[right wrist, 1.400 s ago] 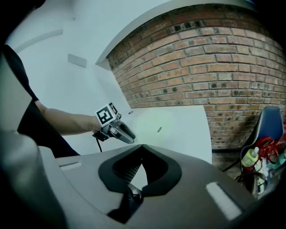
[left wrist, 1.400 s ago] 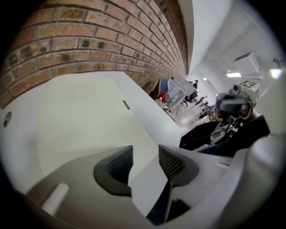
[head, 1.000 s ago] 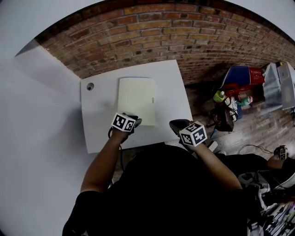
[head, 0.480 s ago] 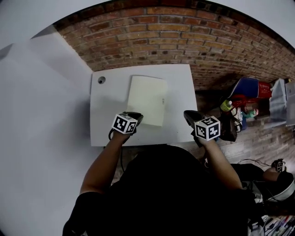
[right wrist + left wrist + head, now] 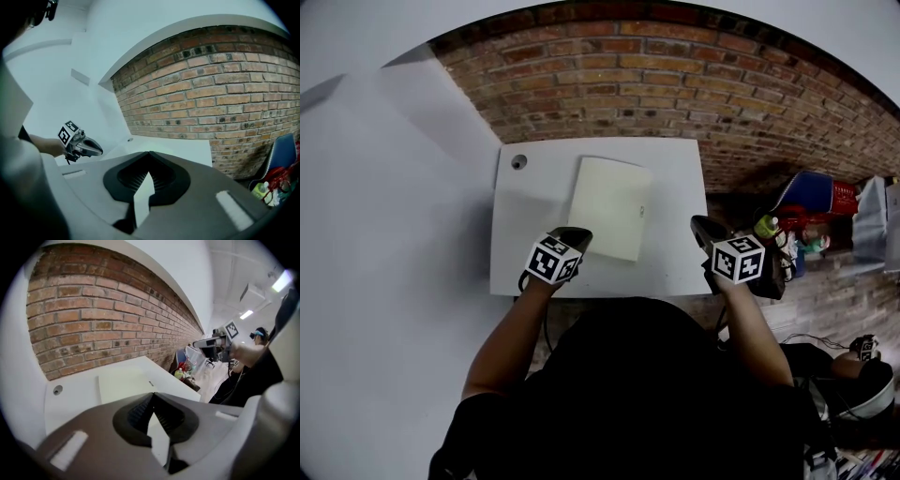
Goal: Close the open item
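A pale cream folder (image 5: 609, 206) lies flat and closed on the white table (image 5: 675, 169); the left gripper view shows the folder (image 5: 123, 383) ahead of the jaws. My left gripper (image 5: 581, 234) hovers at the folder's near left corner, shut, with nothing between its fingers (image 5: 152, 394). My right gripper (image 5: 701, 223) hangs over the table's right front edge, away from the folder, also shut and empty (image 5: 149, 153). Each gripper shows in the other's view: the left gripper (image 5: 98, 151) and the right gripper (image 5: 197, 344).
A round cable hole (image 5: 518, 161) sits in the table's far left corner. A brick wall (image 5: 656, 84) runs behind the table and a white wall (image 5: 394, 234) stands to the left. A blue and red bag (image 5: 811, 192) and a bottle (image 5: 766, 226) clutter the floor at the right.
The head view has swung left and down, so table and folder sit further right. The left gripper has shifted from the folder's near edge to its left corner. The right gripper moved out to the table's right edge.
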The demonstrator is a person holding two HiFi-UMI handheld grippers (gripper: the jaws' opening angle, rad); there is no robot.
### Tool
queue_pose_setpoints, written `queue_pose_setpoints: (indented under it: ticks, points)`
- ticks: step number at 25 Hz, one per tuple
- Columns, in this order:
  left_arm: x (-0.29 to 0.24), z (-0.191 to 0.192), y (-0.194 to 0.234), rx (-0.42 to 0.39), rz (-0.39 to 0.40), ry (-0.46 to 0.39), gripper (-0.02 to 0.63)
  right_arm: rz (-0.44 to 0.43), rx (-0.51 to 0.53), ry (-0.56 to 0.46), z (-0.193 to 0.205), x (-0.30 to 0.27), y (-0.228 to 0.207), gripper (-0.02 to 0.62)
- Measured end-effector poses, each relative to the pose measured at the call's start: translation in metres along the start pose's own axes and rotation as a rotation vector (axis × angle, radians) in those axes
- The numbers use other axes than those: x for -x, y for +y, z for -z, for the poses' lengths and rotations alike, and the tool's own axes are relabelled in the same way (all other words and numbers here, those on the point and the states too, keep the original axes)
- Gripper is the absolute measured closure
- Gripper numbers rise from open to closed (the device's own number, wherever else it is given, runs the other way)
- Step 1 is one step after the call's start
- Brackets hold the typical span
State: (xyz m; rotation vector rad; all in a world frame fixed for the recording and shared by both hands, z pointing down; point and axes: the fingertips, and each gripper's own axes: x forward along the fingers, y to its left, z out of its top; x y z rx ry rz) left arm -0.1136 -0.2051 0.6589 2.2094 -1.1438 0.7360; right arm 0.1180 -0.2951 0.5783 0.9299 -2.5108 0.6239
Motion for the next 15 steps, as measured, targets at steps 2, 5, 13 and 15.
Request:
queue_pose_setpoints:
  ticks: [2,5,13,15]
  points:
    - [0.008,-0.005,0.002,0.006,-0.008,-0.027,0.601,0.002,0.001,-0.011,-0.003,-0.002,0.002,0.593]
    - [0.021,-0.015,0.005,0.009,-0.016,-0.066,0.602,0.007,0.008,-0.032,-0.009,-0.004,0.003,0.592]
    - [0.063,-0.05,0.018,0.0,-0.061,-0.191,0.603,0.007,0.03,-0.093,-0.034,-0.01,0.009,0.592]
    - [0.073,-0.058,0.02,-0.005,-0.06,-0.223,0.603,0.002,0.036,-0.102,-0.038,-0.012,0.013,0.592]
